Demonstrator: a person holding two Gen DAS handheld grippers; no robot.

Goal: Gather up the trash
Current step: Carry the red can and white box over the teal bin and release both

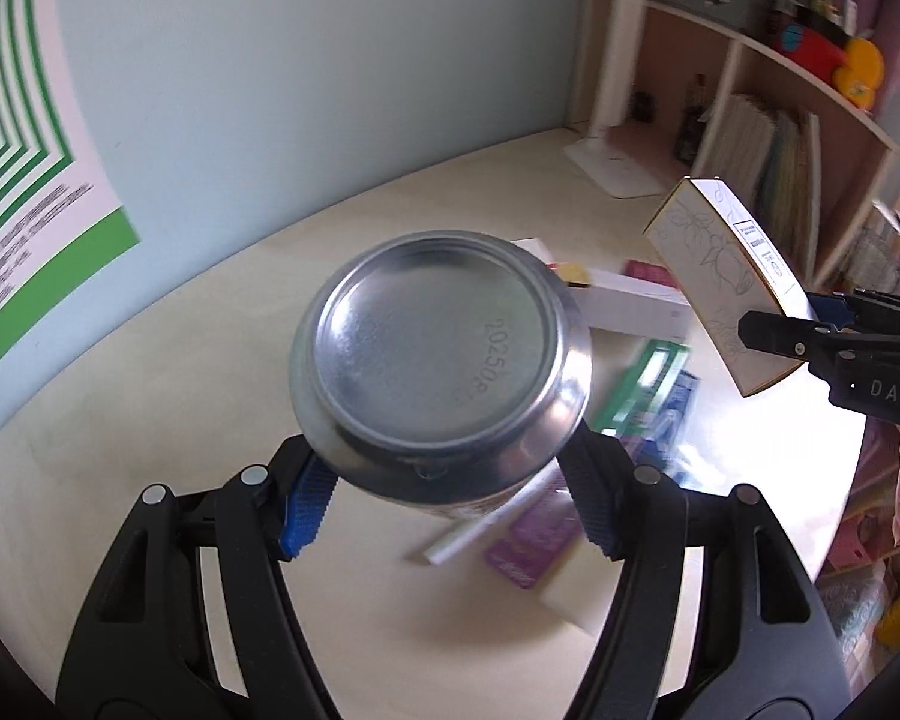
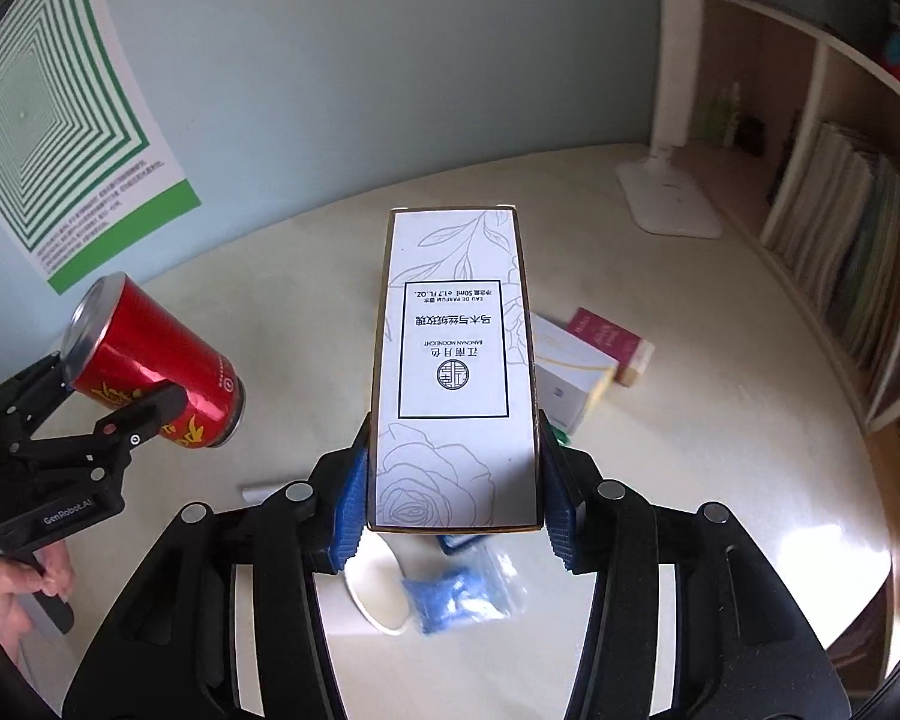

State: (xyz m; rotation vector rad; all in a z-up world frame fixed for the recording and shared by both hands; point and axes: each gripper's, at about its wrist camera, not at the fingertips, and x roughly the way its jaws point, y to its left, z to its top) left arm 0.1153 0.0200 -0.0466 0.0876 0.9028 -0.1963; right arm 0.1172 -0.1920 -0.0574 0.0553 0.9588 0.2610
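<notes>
My left gripper (image 1: 450, 480) is shut on a red drink can (image 1: 438, 360), held above the table with its silver bottom facing the camera; the can also shows in the right wrist view (image 2: 156, 372). My right gripper (image 2: 453, 498) is shut on a tall white perfume box (image 2: 456, 360) with rose line drawings, held above the table. The box also shows in the left wrist view (image 1: 726, 282) at the right, with the right gripper's fingers (image 1: 774, 333) on it.
On the cream table (image 2: 720, 420) lie a white box (image 2: 570, 384), a maroon packet (image 2: 606, 336), a blue plastic bag (image 2: 456, 594), a white stick (image 1: 486, 531), and green and purple packets (image 1: 642, 384). A white lamp base (image 2: 666, 198) and bookshelf (image 2: 858, 276) stand at the right.
</notes>
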